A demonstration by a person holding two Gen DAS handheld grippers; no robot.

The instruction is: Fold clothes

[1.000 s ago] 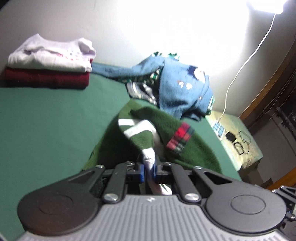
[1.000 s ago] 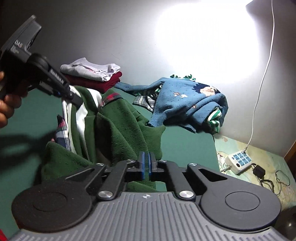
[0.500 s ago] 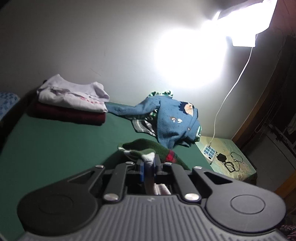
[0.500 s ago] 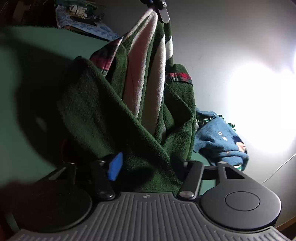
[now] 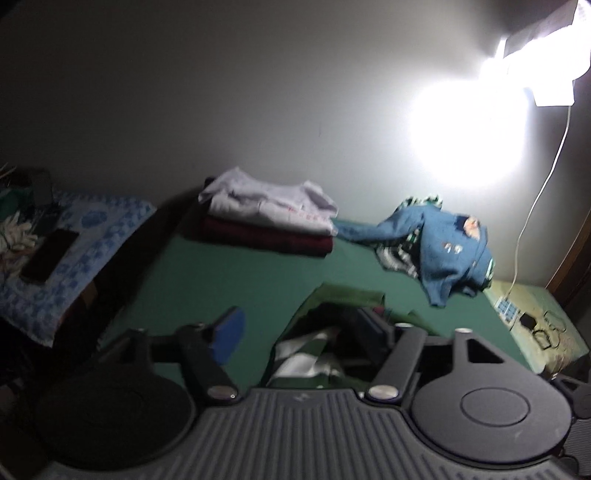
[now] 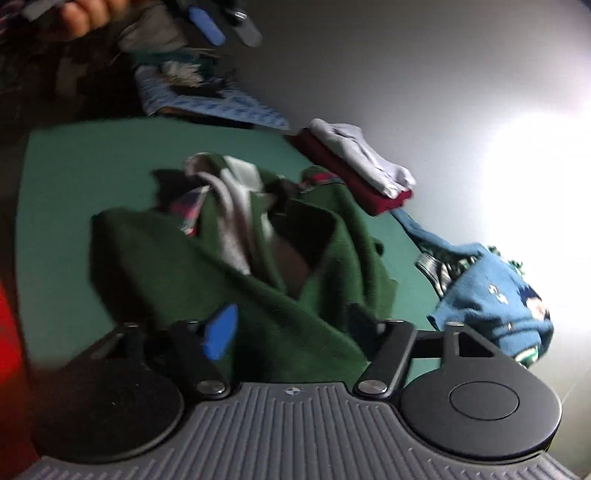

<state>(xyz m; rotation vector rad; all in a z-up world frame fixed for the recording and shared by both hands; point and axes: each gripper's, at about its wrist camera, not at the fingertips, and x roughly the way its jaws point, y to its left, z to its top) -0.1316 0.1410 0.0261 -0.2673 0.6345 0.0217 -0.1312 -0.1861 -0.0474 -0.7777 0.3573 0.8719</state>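
Dark green fleece garment with white stripes and red plaid patches point(image 6: 258, 266) lies crumpled in a loose heap on the green-covered bed point(image 5: 229, 284), toward its near edge, inner white lining showing.

Right gripper point(image 6: 291, 328) angled down over the heap and rolled to one side; jaws opening, blue pad point(image 6: 221, 332) on one side, dark finger on the other, green fleece lying between them but pads not pressing on it.

Left gripper point(image 5: 299, 332) also tilted down, jaws opening, blue pad point(image 5: 229, 334) well off to the left over bare green cover; striped part of the garment sits low between the fingers, not clamped. In the right wrist view that left gripper shows at the top with the person's hand point(image 6: 86, 16) around its handle, held above the bed.

At the far edge against the wall: folded pale lilac top point(image 5: 269, 205) stacked on folded dark red garment point(image 5: 266, 240). Toward the far right corner, unfolded blue knit sweater with a cartoon print point(image 5: 443, 247) heaped on other clothes. Blue-and-white patterned cloth point(image 5: 74, 251) off the bed's left side, dark phone point(image 5: 50, 254) on it. White power strip point(image 5: 506, 308) beyond the right edge, cable running up toward the bright lamp point(image 5: 539, 62).
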